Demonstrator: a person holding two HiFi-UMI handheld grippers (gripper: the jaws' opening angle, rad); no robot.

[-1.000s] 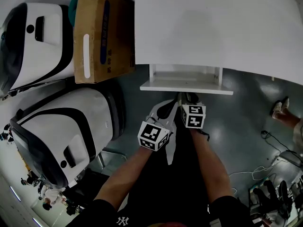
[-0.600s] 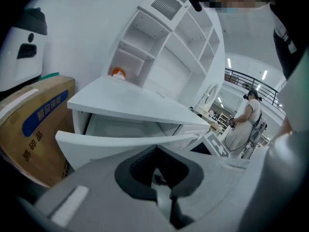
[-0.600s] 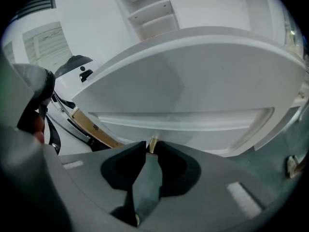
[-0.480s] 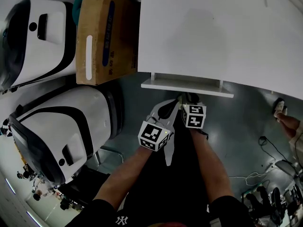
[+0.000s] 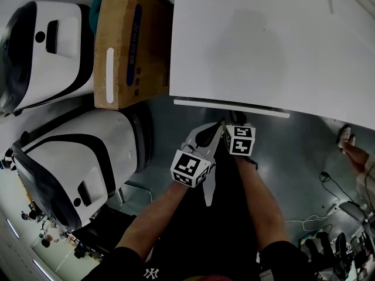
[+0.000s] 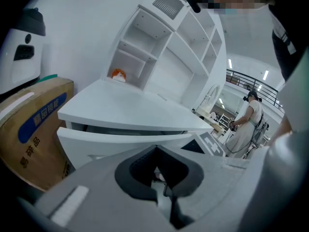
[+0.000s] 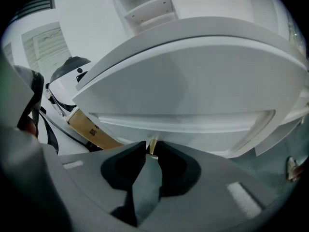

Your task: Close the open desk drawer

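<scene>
The white desk [image 5: 263, 45] fills the upper right of the head view. Its drawer front [image 5: 231, 108] shows only as a thin strip along the desk's near edge. My right gripper [image 5: 232, 120] is shut, and its tips sit against that strip. In the right gripper view the drawer front [image 7: 193, 125] lies just beyond the shut gripper [image 7: 151, 154]; a small tan bit shows at the tips. My left gripper [image 5: 205, 134] is shut, holds nothing and hangs back beside the right one. In the left gripper view the drawer [image 6: 111, 144] still stands slightly proud of the desk top.
A cardboard box [image 5: 129, 45] stands left of the desk. Two big white-and-black machines [image 5: 76, 157] [image 5: 41, 51] crowd the left side. Someone's feet [image 5: 347, 138] and cables [image 5: 328, 183] are on the grey floor at right. White shelves [image 6: 159, 47] rise on the desk.
The drawer has slid in under the desk, from clearly open to almost flush. My right gripper has moved forward with it; the left has barely moved.
</scene>
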